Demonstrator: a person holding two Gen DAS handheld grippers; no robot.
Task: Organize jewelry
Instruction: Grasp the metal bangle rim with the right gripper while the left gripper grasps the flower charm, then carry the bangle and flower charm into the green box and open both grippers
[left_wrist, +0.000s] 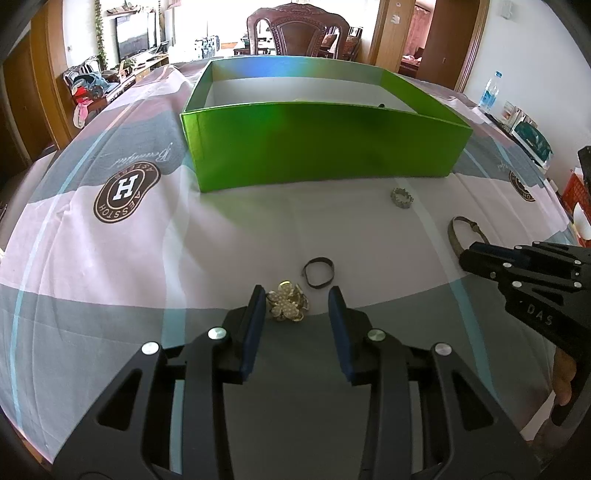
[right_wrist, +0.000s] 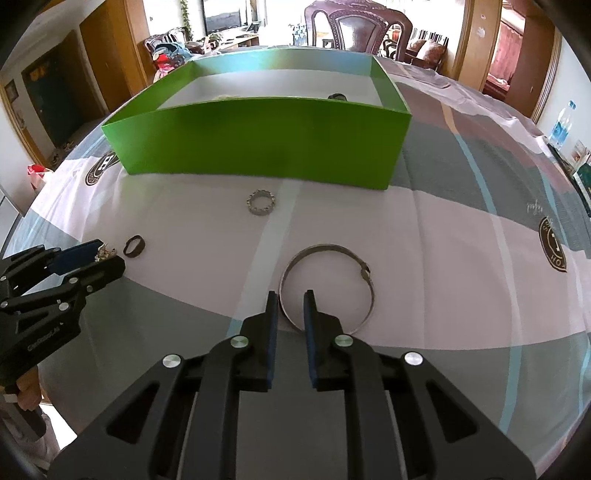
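I have two pieces lined up at once on the striped tablecloth. The flower brooch lies just short of my left claw, hard against its left pad at about nine o'clock from the gap's middle, with clear cloth between it and the right pad; the claw is partly open and not yet gripping anything. The thin bangle lies flat under my right claw, whose narrow gap straddles the near-left rim, one finger outside the hoop and one inside; it looks nearly closed, but I cannot tell whether the pads already pinch the wire. Outward from there, the small dark ring sits at one o'clock from the brooch, close by, the studded silver ring lies farther off toward the green box, and the box stands at twelve o'clock, already holding a few items I can barely make out. My worries: the brooch is off-centre, so closing could shove it sideways or flip it rather than trap it; its lumpy petals may slip from the flat pads. The bangle is thin and springy, so it could skid out, or the pads could pinch cloth and drag the table's pieces along.
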